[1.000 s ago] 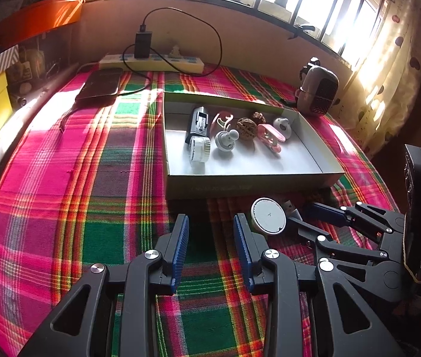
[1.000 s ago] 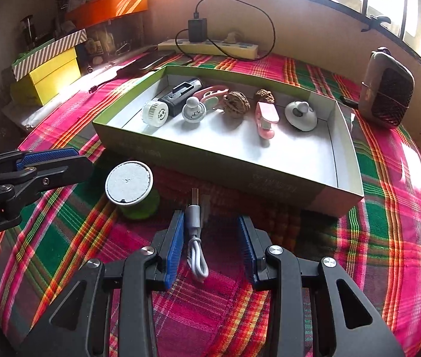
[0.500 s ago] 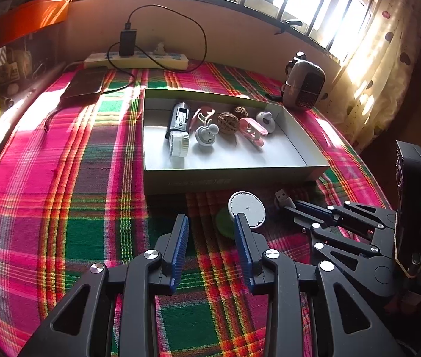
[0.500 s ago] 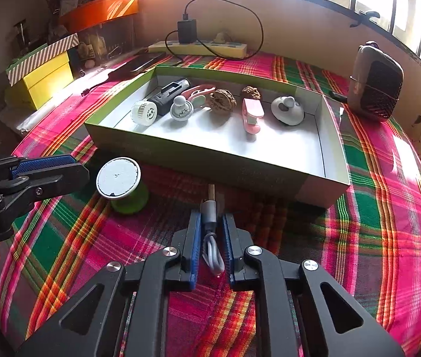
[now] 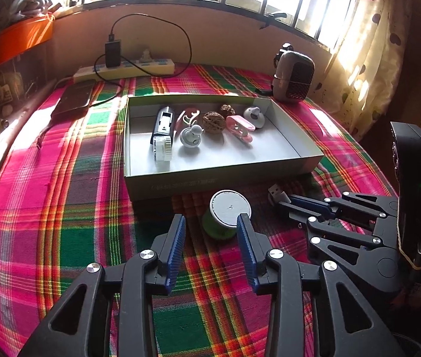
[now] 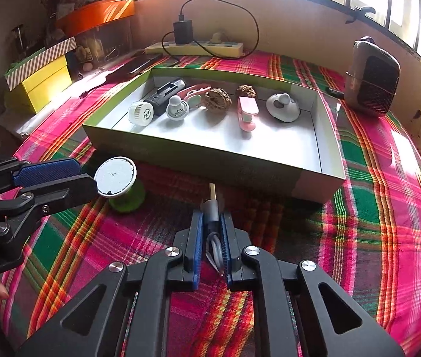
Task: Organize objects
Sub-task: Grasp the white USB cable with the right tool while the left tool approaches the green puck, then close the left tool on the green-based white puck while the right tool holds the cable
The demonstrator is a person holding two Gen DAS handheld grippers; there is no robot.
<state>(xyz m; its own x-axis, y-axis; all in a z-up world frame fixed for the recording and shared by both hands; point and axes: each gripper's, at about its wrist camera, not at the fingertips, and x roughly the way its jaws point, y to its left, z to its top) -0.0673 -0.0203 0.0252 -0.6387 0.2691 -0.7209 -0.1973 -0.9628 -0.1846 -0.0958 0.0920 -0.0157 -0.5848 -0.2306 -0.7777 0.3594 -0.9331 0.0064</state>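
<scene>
A shallow open box [image 5: 198,183] [image 6: 198,154] on the plaid cloth holds several small items in a row. A green spool with a white top [image 5: 229,208] [image 6: 115,176] stands in front of the box. My left gripper [image 5: 210,223] is open, its right fingertip beside the spool. My right gripper [image 6: 211,221] is shut on a grey USB cable [image 6: 211,217] whose plug [image 5: 275,192] points toward the box. In the left wrist view the right gripper [image 5: 287,202] lies to the right of the spool.
A brown speaker-like device [image 5: 293,77] [image 6: 372,81] stands at the back right. A power strip with charger [image 5: 124,68] [image 6: 195,47] lies along the back wall. A dark phone [image 5: 75,99] lies at back left. Yellow boxes [image 6: 43,83] sit at the left edge.
My right gripper closed on the USB cable and holds it. My left gripper moved toward the spool, which now sits close by its right fingertip.
</scene>
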